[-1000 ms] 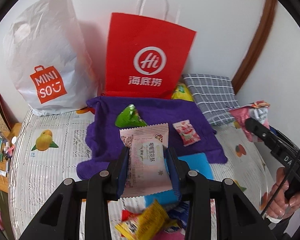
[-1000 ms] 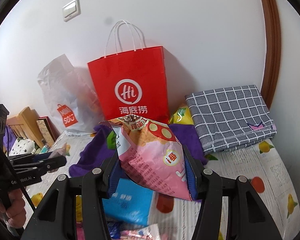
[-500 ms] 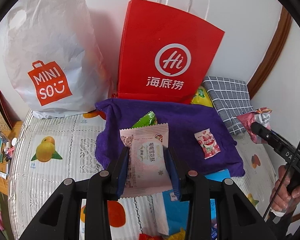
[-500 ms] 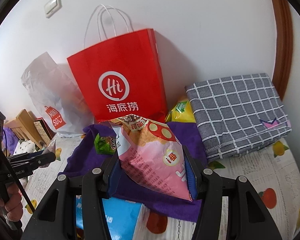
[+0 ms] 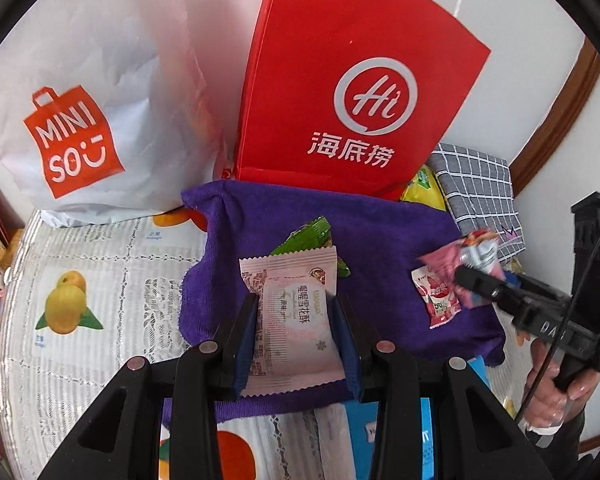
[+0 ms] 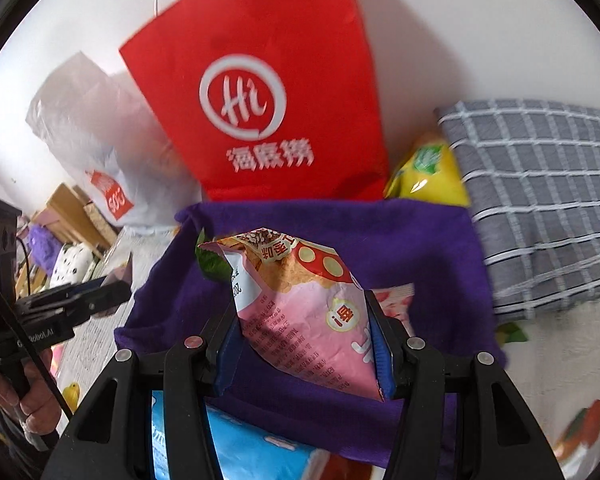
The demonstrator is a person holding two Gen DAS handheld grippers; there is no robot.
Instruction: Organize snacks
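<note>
Two grippers, each loaded with one snack. In the left wrist view, left gripper (image 5: 296,336) at lower centre, jaws clenched on a pale pink snowflake-crisp packet (image 5: 292,312), blue pads pressed against its two long edges, packet hanging over the purple towel (image 5: 380,240). Just behind the packet's top edge, a green wrapped snack (image 5: 306,236) lying on the towel. To the right on the same towel, a small red-and-white candy packet (image 5: 436,296). At the right edge of that frame, the right gripper (image 5: 476,276) seen from the side, a hand (image 5: 552,392) wrapped around its handle. In the right wrist view, right gripper (image 6: 304,340) at lower centre, clamped on a pink chip bag (image 6: 304,312), the bag tilted, its printed top pointing toward the upper middle of the frame, above the towel. Behind the towel in both views, a red Haidilao paper bag (image 5: 360,92) upright against the white wall, and a white Miniso plastic bag (image 5: 88,100) to its left. A yellow snack bag (image 6: 428,176) wedged between the red bag and a grey checked cushion (image 6: 540,200) in the upper right. Under everything, a fruit-print tablecloth (image 5: 80,300). Near the bottom of the right wrist view, a blue packet (image 6: 256,452), partly hidden by the gripper frame. At the left edge there, the left gripper from the side, hand on its grip.
</note>
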